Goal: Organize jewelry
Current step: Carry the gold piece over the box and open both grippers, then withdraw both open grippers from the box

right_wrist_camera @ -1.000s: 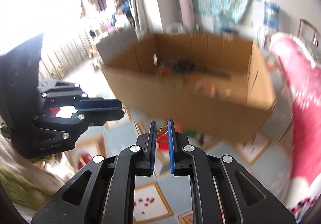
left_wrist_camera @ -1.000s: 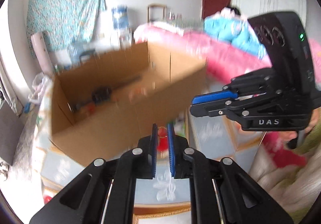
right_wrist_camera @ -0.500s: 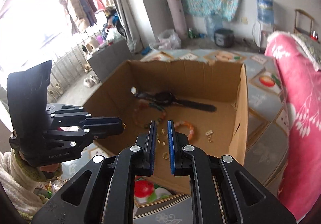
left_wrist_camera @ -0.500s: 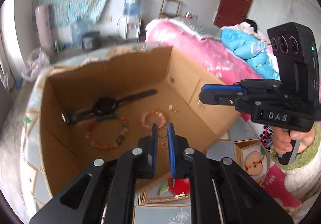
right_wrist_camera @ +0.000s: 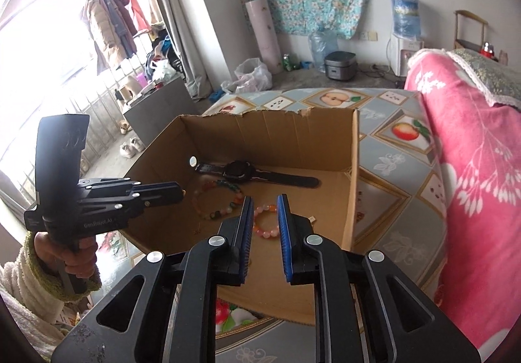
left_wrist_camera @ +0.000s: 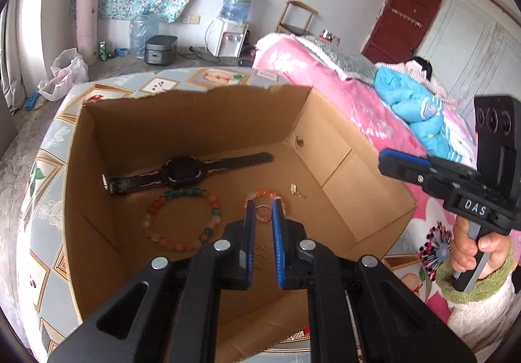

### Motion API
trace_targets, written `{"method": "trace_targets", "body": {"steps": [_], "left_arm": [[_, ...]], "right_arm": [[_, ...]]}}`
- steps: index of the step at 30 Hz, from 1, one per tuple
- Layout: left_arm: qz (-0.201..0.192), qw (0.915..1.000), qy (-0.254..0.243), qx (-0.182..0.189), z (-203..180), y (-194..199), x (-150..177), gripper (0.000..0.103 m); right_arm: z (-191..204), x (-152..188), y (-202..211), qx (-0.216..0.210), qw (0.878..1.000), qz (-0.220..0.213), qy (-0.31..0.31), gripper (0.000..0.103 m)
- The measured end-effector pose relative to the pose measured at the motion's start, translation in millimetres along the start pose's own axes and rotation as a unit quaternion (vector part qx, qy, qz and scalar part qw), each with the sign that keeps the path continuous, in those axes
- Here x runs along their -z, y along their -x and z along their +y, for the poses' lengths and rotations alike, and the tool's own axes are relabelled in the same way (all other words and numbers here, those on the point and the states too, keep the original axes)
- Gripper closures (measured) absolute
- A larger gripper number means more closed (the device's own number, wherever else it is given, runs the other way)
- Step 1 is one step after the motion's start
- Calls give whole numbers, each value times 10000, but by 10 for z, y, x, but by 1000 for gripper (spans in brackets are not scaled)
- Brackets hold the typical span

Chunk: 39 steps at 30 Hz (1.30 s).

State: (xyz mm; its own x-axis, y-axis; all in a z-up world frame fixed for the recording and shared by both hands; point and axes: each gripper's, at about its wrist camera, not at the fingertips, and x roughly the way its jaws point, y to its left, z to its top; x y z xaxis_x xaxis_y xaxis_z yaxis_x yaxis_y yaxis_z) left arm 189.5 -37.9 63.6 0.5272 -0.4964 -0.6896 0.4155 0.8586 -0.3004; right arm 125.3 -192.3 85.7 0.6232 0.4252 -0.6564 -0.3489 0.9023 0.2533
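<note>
Pink bracelet [right_wrist_camera: 265, 222] lies below the parted right claw [right_wrist_camera: 264, 213].

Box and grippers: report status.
Left gripper and right gripper open, empty, over box. Watch, two bracelets, small gold pieces on its floor. Nothing in the way.

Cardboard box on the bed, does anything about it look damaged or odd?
Yes. The cardboard box has a ragged, torn top edge along its far wall, as if the flaps were ripped off. The watch and bead bracelets inside lie flat and intact.
</note>
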Motion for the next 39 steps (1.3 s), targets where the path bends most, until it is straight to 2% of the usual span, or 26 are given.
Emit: {"method": "trace_targets", "body": {"steps": [4, 5, 7, 9, 17, 22, 25, 28, 31, 33, 35, 39], "left_arm": [[-250, 9997, 53, 16, 15, 186, 13, 91], [-311, 9995, 57, 40, 21, 234, 20, 89], [-432, 9990, 84, 127, 24, 328, 41, 76], [-471, 9987, 93, 152, 22, 374, 48, 71], [-637, 9980, 46, 14, -58, 540, 59, 71], [-770, 9965, -310, 27, -242, 834, 320, 65], [-632, 9959, -640, 80, -372, 974, 613, 62], [-397, 9956, -848, 36, -458, 951, 889, 62], [3, 9963, -843, -139, -477, 700, 1133, 62], [208, 9954, -886, -300, -475, 491, 1283, 62], [316, 9947, -909, -357, -473, 340, 1368, 62], [429, 9906, -1228, -429, -528, 88, 1492, 69]], "right_arm": [[21, 57, 160, 57, 9999, -125, -36, 82], [28, 71, 197, 59, 9999, -152, -40, 80], [52, 100, 257, 67, 9998, -202, -48, 77], [62, 128, 303, 47, 9997, -241, -53, 77], [71, 220, 434, 11, 9992, -358, -189, 75], [105, 438, 488, -193, 9993, -289, -162, 74], [188, 612, 473, -416, 9990, -145, -29, 74], [312, 823, 331, -631, 9977, 193, 125, 74], [372, 961, 107, -815, 9952, 550, 6, 74], [413, 1031, -88, -862, 9932, 781, -20, 78], [451, 1061, -250, -921, 9910, 969, -13, 86], [493, 1058, -513, -940, 9874, 1270, -34, 93]]}}
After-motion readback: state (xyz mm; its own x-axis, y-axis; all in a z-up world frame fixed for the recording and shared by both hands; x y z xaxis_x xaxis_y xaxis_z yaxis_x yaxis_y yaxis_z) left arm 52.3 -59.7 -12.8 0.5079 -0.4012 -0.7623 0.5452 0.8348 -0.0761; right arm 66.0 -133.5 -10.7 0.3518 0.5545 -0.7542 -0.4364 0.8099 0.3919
